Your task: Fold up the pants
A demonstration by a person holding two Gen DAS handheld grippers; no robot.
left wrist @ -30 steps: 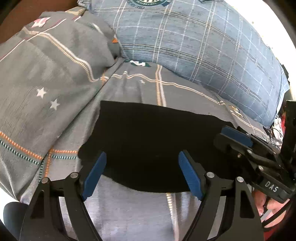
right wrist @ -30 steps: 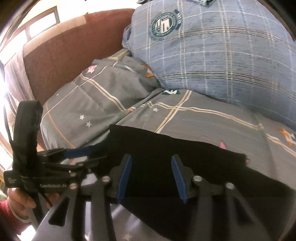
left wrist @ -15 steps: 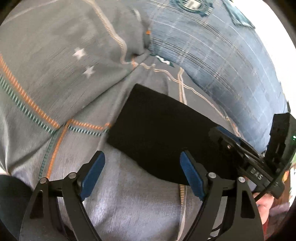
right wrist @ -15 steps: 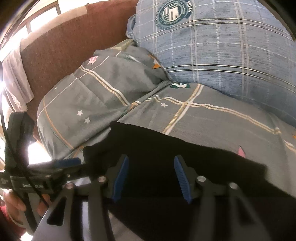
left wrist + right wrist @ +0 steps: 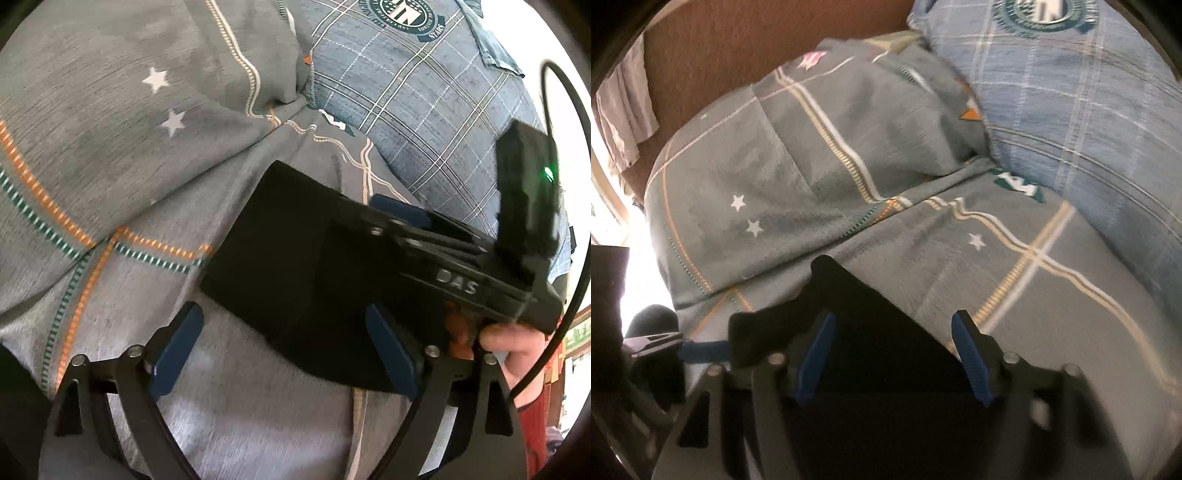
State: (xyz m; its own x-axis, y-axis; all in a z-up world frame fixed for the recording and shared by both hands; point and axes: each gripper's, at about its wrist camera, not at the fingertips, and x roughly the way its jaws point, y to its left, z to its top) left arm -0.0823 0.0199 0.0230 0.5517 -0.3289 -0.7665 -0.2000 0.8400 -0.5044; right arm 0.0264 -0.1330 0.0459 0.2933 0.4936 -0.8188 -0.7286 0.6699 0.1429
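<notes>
Lying folded into a compact dark block on the grey patterned bedsheet [image 5: 240,424], the black pants [image 5: 280,258] sit close in front of both tools. From the left camera, the left gripper [image 5: 284,350] has its blue pads spread wide with nothing between them; the near edge of the pants falls in that gap, but neither pad is touching the cloth as far as I can see. The right gripper [image 5: 399,210] comes in from the side over the pants, with a bare hand [image 5: 517,343] wrapped around its handle, and a green light glows on its black box. From the right camera, the right gripper [image 5: 892,354] is also spread open, hovering above the pants [image 5: 871,325], gripping nothing. Bit blurry there though. Behind everything, a grey pillow [image 5: 775,158] with little white stars sits beside a blue plaid pillow [image 5: 1089,110], against a brown headboard [image 5: 720,48].
</notes>
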